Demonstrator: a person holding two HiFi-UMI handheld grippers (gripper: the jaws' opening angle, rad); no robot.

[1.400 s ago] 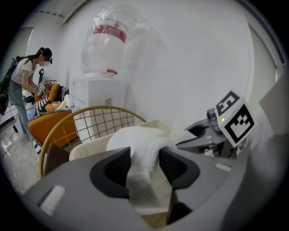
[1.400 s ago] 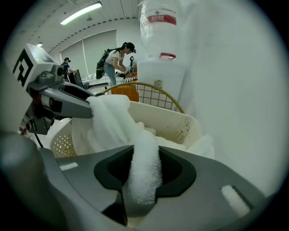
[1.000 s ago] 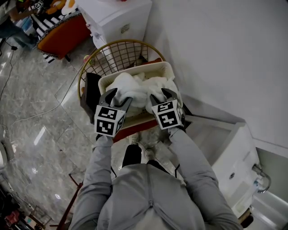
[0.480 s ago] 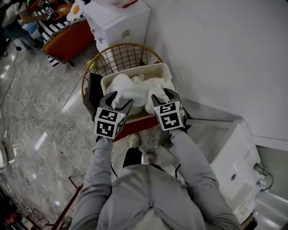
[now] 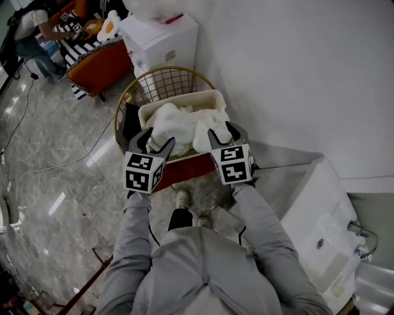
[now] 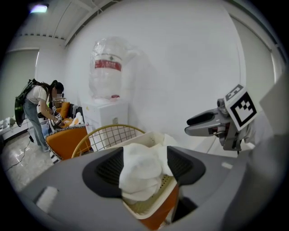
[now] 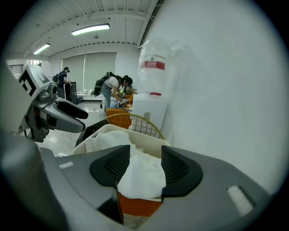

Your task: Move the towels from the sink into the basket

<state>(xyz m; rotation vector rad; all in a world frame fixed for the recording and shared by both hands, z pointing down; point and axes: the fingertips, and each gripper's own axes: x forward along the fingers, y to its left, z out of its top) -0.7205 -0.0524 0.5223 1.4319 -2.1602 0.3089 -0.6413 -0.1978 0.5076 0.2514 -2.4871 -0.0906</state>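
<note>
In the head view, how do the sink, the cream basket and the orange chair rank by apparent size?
1. sink
2. cream basket
3. orange chair, nearly the basket's size; farther away

A plain white wall runs along one side, bare and evenly lit. The floor is grey marbled stone, polished enough to throw back bright streaks of the lamps. Against the wall stands a white water dispenser with a clear bottle upended on top. Just beside it is an orange seat, and a person with a backpack bends over it. Overhead, strip lights glow on a white ribbed ceiling. At the far end, a wide window with pale blinds closes off the room.
</note>
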